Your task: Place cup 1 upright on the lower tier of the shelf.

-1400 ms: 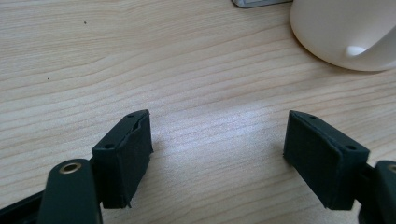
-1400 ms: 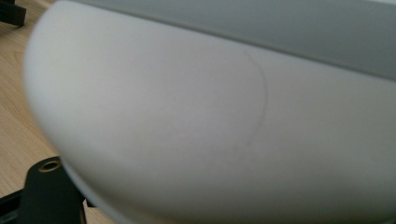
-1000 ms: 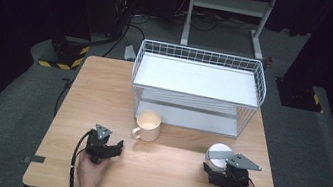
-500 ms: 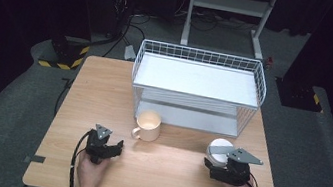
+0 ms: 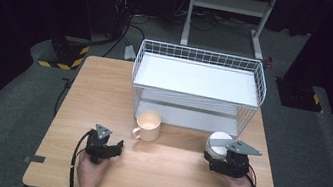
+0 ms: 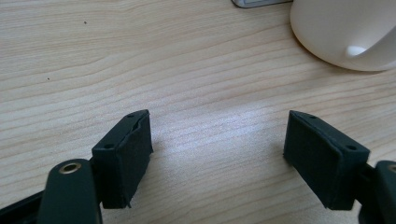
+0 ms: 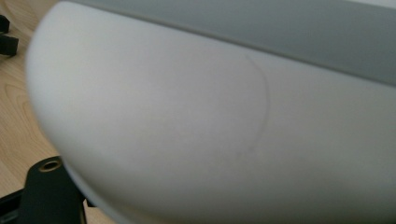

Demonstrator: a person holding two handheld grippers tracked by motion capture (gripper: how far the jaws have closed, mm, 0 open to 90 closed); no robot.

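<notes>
We see a wooden table [image 5: 103,93] with a wire rack [image 5: 196,85] at its far side. Our left gripper [image 5: 104,145] rests open, near a cream mug [image 5: 148,125]. Our right gripper [image 5: 228,163] is pressed against a white bowl [image 5: 217,141] at the right; we cannot tell its grip

High view overhead facing forward, claw views low, close, sharing the table [image 5: 103,93] with it

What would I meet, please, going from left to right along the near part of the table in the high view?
Left tongs → cream mug → white bowl → right tongs, right up against the bowl.
</notes>
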